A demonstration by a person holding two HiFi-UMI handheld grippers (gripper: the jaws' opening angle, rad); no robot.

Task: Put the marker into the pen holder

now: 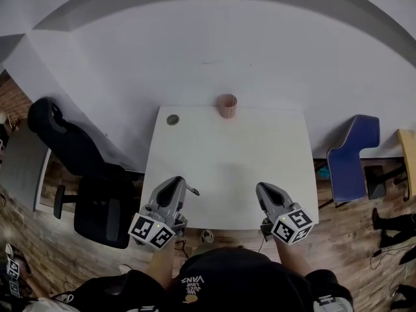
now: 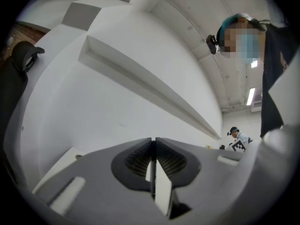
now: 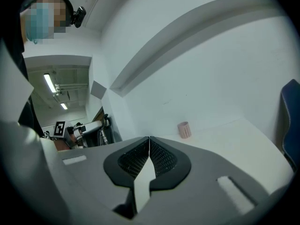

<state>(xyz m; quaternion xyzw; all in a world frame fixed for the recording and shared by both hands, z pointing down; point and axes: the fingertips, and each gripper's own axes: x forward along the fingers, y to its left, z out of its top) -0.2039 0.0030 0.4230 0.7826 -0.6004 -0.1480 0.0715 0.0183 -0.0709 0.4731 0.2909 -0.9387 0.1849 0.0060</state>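
A pink pen holder [image 1: 227,105] stands upright at the far edge of the white table [image 1: 247,155]; in the right gripper view the pen holder [image 3: 184,130] is ahead and a little right of the jaws. A thin dark marker [image 1: 192,190] lies on the table just right of my left gripper [image 1: 177,182], near the front edge. The left gripper [image 2: 153,139] is shut with nothing between its jaws and points up at the wall. My right gripper [image 1: 265,188] is near the front right edge; the right gripper [image 3: 149,138] is shut and empty.
A small round object [image 1: 172,119] lies at the table's far left corner. A black office chair [image 1: 84,174] stands left of the table and a blue chair [image 1: 354,158] to its right. A white wall rises right behind the table.
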